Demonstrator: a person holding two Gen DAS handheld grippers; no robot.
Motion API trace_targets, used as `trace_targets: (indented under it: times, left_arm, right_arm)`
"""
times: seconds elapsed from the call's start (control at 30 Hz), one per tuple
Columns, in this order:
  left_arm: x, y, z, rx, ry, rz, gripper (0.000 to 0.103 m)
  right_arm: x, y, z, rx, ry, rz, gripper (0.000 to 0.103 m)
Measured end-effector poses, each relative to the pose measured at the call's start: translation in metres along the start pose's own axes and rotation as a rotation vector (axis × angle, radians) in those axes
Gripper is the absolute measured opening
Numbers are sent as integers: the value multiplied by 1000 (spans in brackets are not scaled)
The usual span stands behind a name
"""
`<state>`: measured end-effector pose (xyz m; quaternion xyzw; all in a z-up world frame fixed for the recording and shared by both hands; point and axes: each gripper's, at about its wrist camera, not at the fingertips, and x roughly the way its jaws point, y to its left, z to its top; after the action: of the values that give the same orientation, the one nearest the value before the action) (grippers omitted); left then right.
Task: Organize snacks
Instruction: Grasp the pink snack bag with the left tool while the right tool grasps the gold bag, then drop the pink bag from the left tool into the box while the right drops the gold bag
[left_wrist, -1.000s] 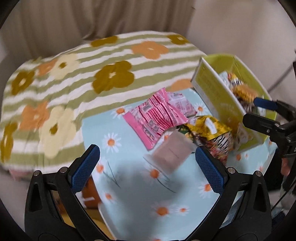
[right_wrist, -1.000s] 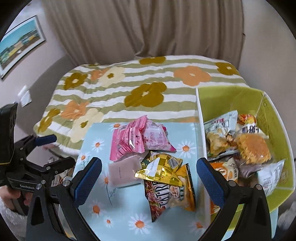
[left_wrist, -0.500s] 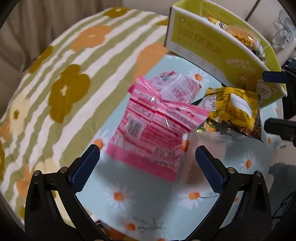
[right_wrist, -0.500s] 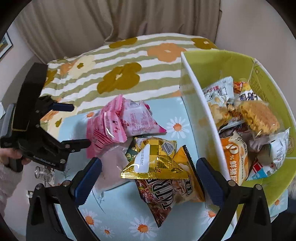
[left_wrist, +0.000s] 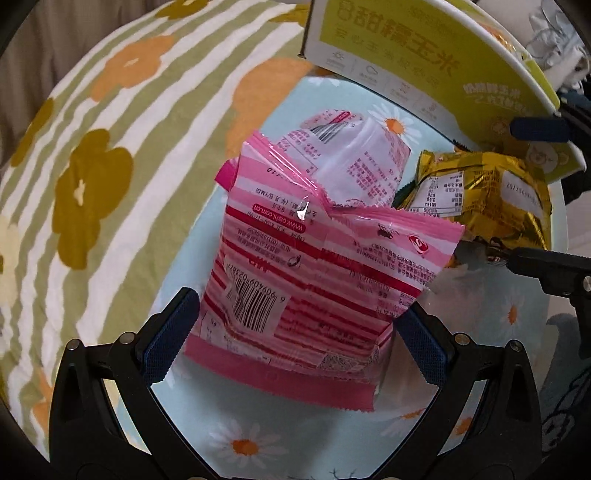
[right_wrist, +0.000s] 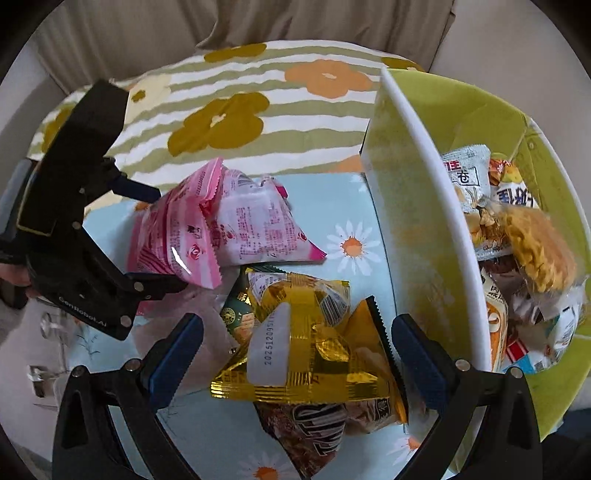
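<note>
A pink striped snack bag (left_wrist: 314, 280) lies barcode-up on the light-blue daisy surface (left_wrist: 258, 443). My left gripper (left_wrist: 295, 338) is open, with a blue pad on each side of the bag's near end. Seen from the right wrist, the left gripper (right_wrist: 151, 240) straddles the same pink bag (right_wrist: 173, 236). A gold foil bag (right_wrist: 303, 347) sits between the wide-open fingers of my right gripper (right_wrist: 295, 354). The left wrist view shows the right gripper (left_wrist: 532, 195) around that gold bag (left_wrist: 480, 199). The yellow-green box (right_wrist: 424, 184) on the right holds several snacks.
A pale pink-and-white bag (right_wrist: 255, 225) rests behind the striped one. A brown bag (right_wrist: 314, 424) and a green packet (right_wrist: 236, 314) lie under the gold bag. A striped flowered blanket (left_wrist: 110, 147) spreads beyond the daisy surface. The box wall (left_wrist: 406, 55) stands close on the right.
My left gripper has closed in on the pink striped bag until its pads flank it. My right gripper has come down around the gold bag. Both jaws stay wide.
</note>
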<state>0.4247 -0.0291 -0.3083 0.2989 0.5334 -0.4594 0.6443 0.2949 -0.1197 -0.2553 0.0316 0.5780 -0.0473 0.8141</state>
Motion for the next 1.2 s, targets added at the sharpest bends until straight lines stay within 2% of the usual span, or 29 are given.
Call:
trace_targets:
  times: [0.13, 0.2, 0.43, 0.47, 0.53, 0.63, 0.9, 1.03, 1.2]
  left_arm:
    - [0, 2, -1, 2, -16, -11, 101]
    - [-2, 2, -3, 3, -26, -17, 98]
    - [-9, -5, -11, 23, -73, -6, 80]
    - [-10, -6, -11, 19, -76, -1, 74]
    - [-15, -7, -14, 11, -89, 8, 69]
    - [-20, -9, -19, -2, -93, 18, 65]
    - [-43, -13, -35, -64, -141, 44, 62]
    - [-54, -13, -46, -113, -156, 60, 62]
    - [-62, -15, -59, -186, -170, 55, 62]
  right_arm:
    - [5, 5, 0, -1, 15, 9, 98]
    - [8, 4, 1, 3, 26, 15, 94]
    - [18, 0, 3, 25, 58, 26, 88]
    - [19, -1, 3, 27, 62, 27, 87]
    - [21, -1, 2, 28, 65, 30, 87]
    - [24, -2, 2, 29, 67, 34, 86]
    - [28, -4, 2, 23, 68, 47, 85]
    - [30, -8, 2, 20, 73, 50, 75]
    - [30, -9, 0, 8, 71, 51, 72]
